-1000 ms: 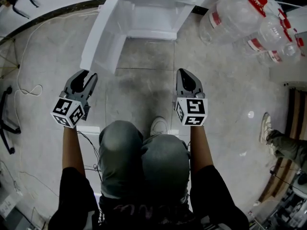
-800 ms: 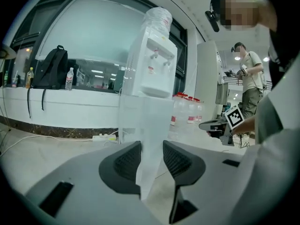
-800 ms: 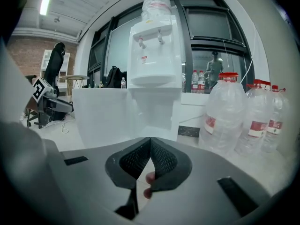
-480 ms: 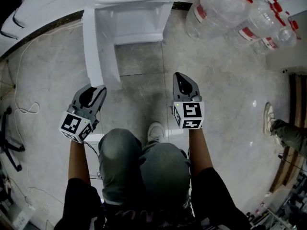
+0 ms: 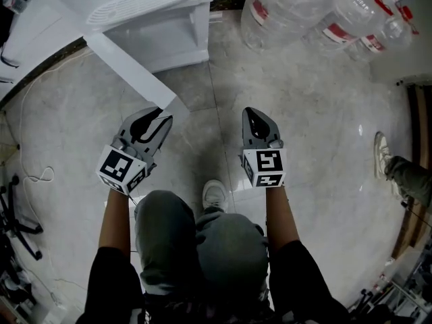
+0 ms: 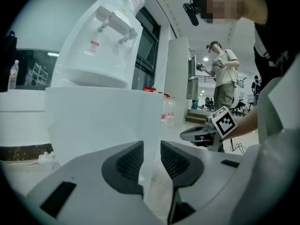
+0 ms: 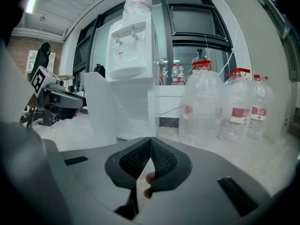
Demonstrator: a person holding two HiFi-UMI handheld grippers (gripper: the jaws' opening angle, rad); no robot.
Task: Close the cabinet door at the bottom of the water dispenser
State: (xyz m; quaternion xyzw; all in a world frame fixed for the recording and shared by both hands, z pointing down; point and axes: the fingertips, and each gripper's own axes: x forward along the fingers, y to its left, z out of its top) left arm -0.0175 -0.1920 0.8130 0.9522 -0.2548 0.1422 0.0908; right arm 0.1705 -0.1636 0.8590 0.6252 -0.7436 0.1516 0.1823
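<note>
The white water dispenser (image 5: 145, 2) stands at the top of the head view, its bottom cabinet (image 5: 172, 42) open. The cabinet door (image 5: 128, 66) juts out diagonally over the floor. My left gripper (image 5: 162, 117) is at the door's free edge. In the left gripper view the door (image 6: 93, 121) runs in between the left gripper's (image 6: 151, 146) closing jaws, and its edge fills the gap between the pads. My right gripper (image 5: 258, 113) hovers over the floor to the right, apart from the door and shut on nothing. The right gripper view has the right gripper (image 7: 150, 142) facing the dispenser (image 7: 131, 41) and the door (image 7: 101, 111).
Several large water bottles (image 5: 283, 5) stand right of the dispenser, and they show as bottles (image 7: 201, 107) in the right gripper view too. Cables (image 5: 34, 174) lie on the floor at the left. Another person's shoe (image 5: 381, 150) is at the right edge. My own foot (image 5: 214, 194) is between the grippers.
The door has swung from pointing toward me to a diagonal, partly toward the cabinet. My left gripper moved right along with its edge, and its jaws narrowed. The right gripper shifted only a little.
</note>
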